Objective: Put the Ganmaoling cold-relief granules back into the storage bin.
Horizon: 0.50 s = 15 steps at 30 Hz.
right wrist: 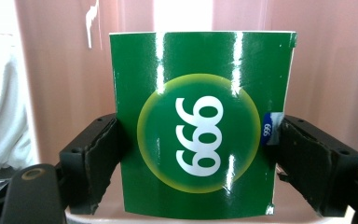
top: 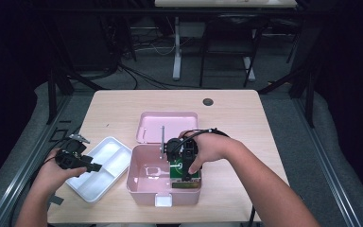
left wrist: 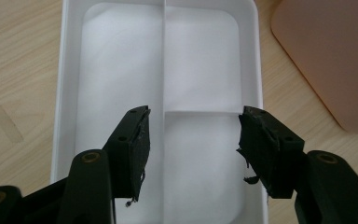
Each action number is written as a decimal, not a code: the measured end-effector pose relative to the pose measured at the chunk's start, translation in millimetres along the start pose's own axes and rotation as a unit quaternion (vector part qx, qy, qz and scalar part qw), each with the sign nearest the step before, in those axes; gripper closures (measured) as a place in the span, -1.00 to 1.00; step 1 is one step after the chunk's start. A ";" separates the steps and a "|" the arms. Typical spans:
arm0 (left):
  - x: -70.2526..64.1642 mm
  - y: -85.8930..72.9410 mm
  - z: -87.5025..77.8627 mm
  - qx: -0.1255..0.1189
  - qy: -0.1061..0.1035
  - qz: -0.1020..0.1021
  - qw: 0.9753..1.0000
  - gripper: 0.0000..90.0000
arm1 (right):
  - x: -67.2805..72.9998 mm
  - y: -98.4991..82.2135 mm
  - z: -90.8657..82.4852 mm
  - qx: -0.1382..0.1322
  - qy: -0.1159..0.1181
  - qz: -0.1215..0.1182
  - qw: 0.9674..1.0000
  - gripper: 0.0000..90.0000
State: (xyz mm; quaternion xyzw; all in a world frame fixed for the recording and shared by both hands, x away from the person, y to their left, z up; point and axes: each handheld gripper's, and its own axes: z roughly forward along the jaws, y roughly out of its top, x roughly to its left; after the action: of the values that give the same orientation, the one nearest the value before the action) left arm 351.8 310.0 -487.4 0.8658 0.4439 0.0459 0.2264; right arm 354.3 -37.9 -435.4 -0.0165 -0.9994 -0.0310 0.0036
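Two grippers at work over a pink box (top: 142, 187) and a white tray (top: 101, 168).

Right gripper (top: 185, 161) down inside the box at its right end, jaws clamped on the two side edges of a green packet (right wrist: 200, 123) marked 999 in a yellow-ringed circle. Left gripper (left wrist: 193, 140) over the divided tray, jaws spread apart, nothing between them. Pink lid (top: 167, 125) flat on the table (top: 236, 118) just behind the box.

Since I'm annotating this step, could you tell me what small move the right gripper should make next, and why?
Probably lower a little, then open: the right gripper clamps the green box inside the pink container, seemingly near its floor.
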 end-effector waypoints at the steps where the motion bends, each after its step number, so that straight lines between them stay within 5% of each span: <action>1: -0.1 0.1 0.2 0.001 0.000 0.000 1.000 -0.05 | -0.4 -0.4 1.6 0.000 0.000 0.000 1.000 -0.62; 15: 0.6 -0.2 1.4 0.003 0.000 -0.001 1.000 -0.05 | -5.8 -5.9 15.6 -0.004 0.006 0.007 1.000 -0.63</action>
State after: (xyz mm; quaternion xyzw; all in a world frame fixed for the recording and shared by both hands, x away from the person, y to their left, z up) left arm 352.4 310.0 -488.8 0.8661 0.4449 0.0443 0.2235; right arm 359.8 -43.0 -451.4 -0.0237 -0.9990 -0.0355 0.0100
